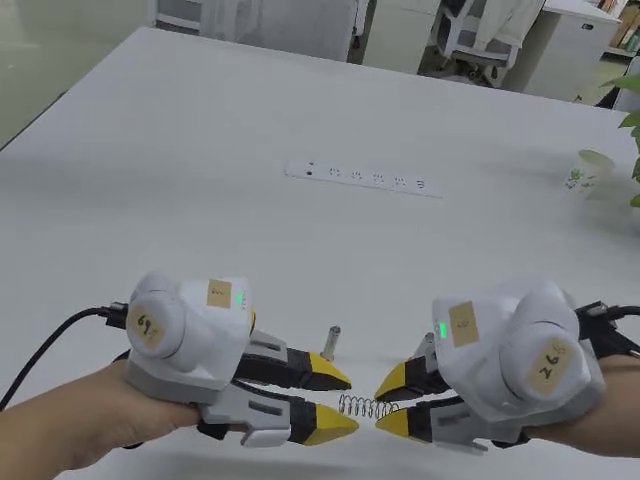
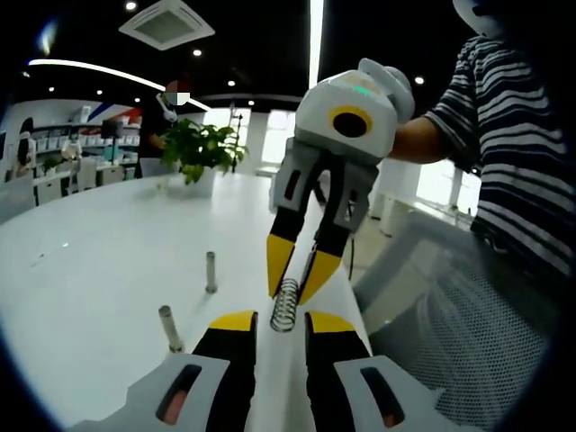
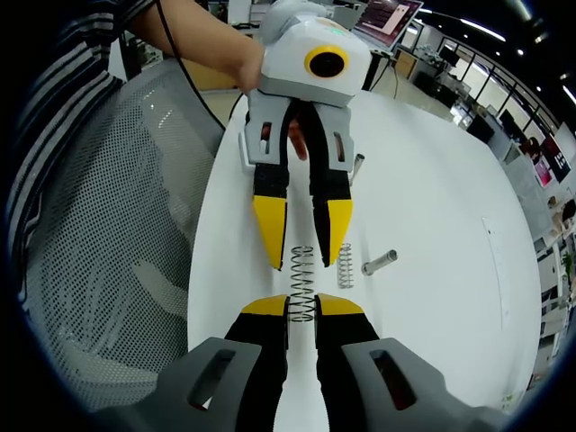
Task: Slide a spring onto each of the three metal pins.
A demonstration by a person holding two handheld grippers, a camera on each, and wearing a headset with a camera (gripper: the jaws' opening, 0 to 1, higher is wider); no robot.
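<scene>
Risk: the spring (image 3: 303,281), low over the desk (image 1: 300,250) near its edge, seems pinched at one end only by your clenched right tongs (image 1: 386,403). If you close the released left tongs (image 1: 340,400) off-centre, it flicks away. Both tongs sit level, tip to tip, with a pin (image 1: 330,341) just behind.

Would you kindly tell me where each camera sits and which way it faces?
Head view: on the person's head, facing forward and down at the table; forearms, left hand-held gripper and right hand-held gripper show.
Left gripper view: on the left hand-held gripper, facing along its jaws at the right one and a striped sleeve.
Right gripper view: on the right hand-held gripper, own jaws below, facing the left one and its arm.
Shared: both gripper views see the spring between them.
</scene>
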